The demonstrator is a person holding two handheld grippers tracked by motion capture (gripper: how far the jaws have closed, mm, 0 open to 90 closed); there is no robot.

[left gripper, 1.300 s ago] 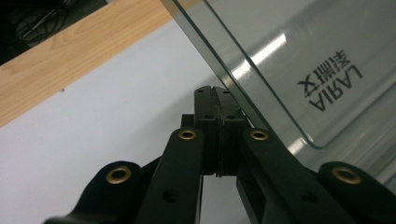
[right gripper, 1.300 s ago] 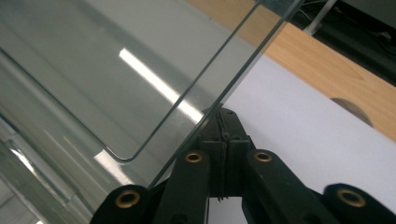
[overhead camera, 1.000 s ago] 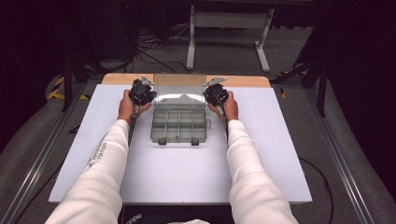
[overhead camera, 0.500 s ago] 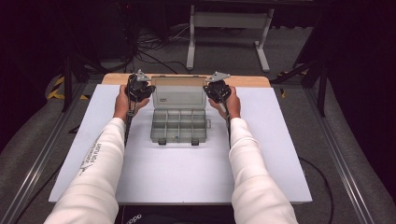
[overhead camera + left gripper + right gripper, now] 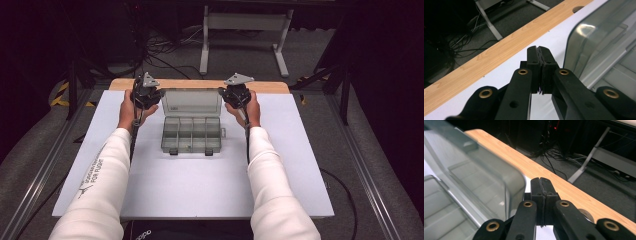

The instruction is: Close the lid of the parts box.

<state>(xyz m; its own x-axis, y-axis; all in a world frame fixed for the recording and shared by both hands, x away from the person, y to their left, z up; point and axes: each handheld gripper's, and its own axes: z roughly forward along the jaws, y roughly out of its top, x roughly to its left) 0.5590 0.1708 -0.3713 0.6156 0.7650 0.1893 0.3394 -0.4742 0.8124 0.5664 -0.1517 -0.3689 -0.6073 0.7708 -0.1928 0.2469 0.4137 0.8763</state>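
A clear grey compartment box point(image 5: 192, 136) lies in the middle of the white tabletop point(image 5: 165, 190), its lid point(image 5: 192, 102) standing upright at the back. My left gripper point(image 5: 149, 96) is raised beside the lid's upper left corner, my right gripper point(image 5: 233, 95) beside its upper right corner. In the left gripper view the shut gripper point(image 5: 540, 50) has nothing between its pads, and the lid point(image 5: 599, 37) rises just to its right. In the right gripper view the gripper point(image 5: 541, 181) is shut too, with the lid point(image 5: 474, 177) close on its left. Whether either touches the lid I cannot tell.
A wooden strip point(image 5: 200, 84) runs along the table's far edge. Behind it, on the dark floor, stand the white legs of a frame point(image 5: 240, 22) and loose cables point(image 5: 155, 55). Metal rails point(image 5: 372, 185) flank the table.
Both hands have risen and moved toward the far edge. The lid has swung from low over the box to upright. Both grippers stayed shut.
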